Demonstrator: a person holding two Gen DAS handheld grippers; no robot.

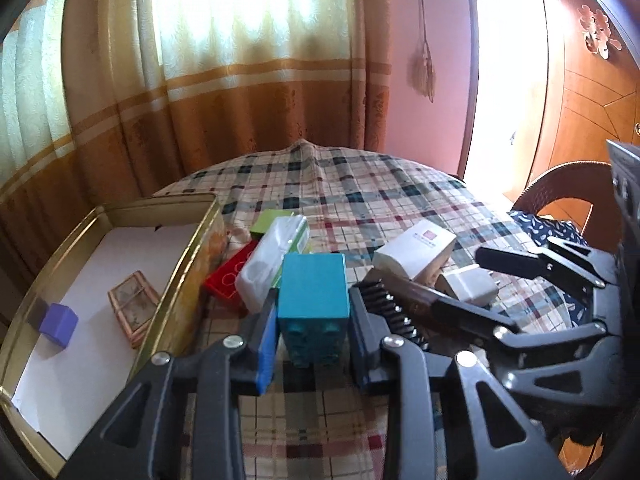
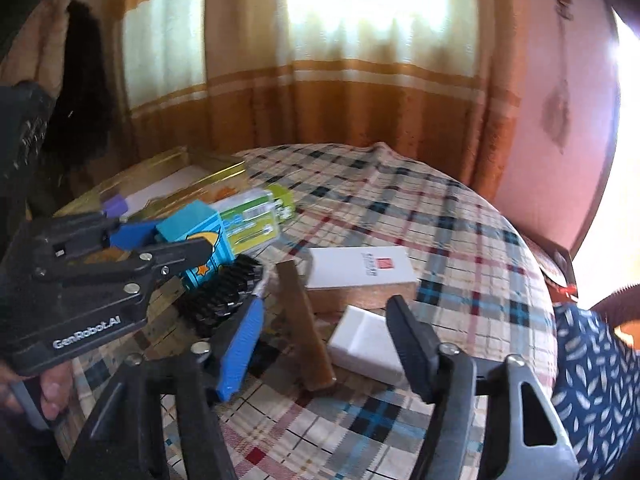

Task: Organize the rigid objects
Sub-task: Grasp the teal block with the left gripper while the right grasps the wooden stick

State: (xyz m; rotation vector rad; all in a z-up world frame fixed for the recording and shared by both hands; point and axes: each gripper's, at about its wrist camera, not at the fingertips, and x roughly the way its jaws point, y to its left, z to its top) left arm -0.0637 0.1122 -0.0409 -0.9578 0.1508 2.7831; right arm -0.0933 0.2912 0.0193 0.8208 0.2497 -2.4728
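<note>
The teal block [image 1: 313,304], just right of the gold tin [image 1: 188,268] on the checked cloth [image 1: 380,200], sits clamped between the left gripper [image 1: 313,344] fingers, while the right gripper [image 2: 324,344] hangs spread over the brown-handled comb [image 2: 304,320]; a careless lift could snag the tin's near wall or nudge the white packet [image 1: 276,260] behind it.
</note>
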